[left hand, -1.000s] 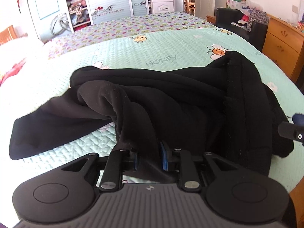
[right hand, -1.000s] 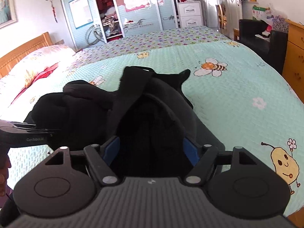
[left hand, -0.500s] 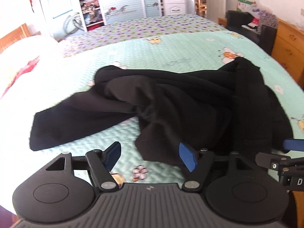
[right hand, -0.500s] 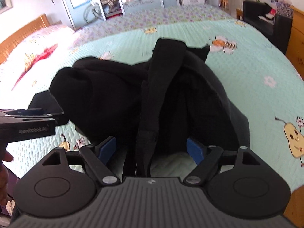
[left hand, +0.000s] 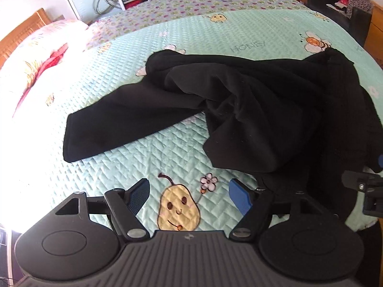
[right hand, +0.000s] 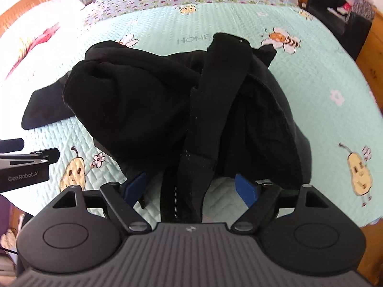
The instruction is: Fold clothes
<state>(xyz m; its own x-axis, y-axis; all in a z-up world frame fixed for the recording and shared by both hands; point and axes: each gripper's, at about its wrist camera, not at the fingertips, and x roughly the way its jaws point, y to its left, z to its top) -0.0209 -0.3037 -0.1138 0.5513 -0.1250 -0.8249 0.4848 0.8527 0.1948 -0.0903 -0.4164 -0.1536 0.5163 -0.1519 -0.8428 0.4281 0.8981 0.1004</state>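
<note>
Left wrist view: the left gripper [left hand: 189,196] hovers over bare quilt [left hand: 148,148] with its jaws opening and nothing between the blue pads; only a printed pear shows in the gap. The black garment [left hand: 251,110] lies rumpled across the middle and right of the bed, one sleeve [left hand: 119,124] trailing flat toward the left. This looks like a pause between grips, so the next move calls for picking a fresh edge, probably that sleeve's end or the near hem. The right gripper's tip [left hand: 361,184] pokes in at the far right edge.

Right wrist view: the right gripper [right hand: 191,186] stands wide, pads clear of the cloth, though a zippered strip [right hand: 182,191] of the garment runs between them without being pinched. The heaped folds hide the garment's outline, which hampers finding a corner. A wooden dresser [right hand: 368,55] stands right of the bed and pillows [right hand: 31,38] lie far left, well apart from the work.
</note>
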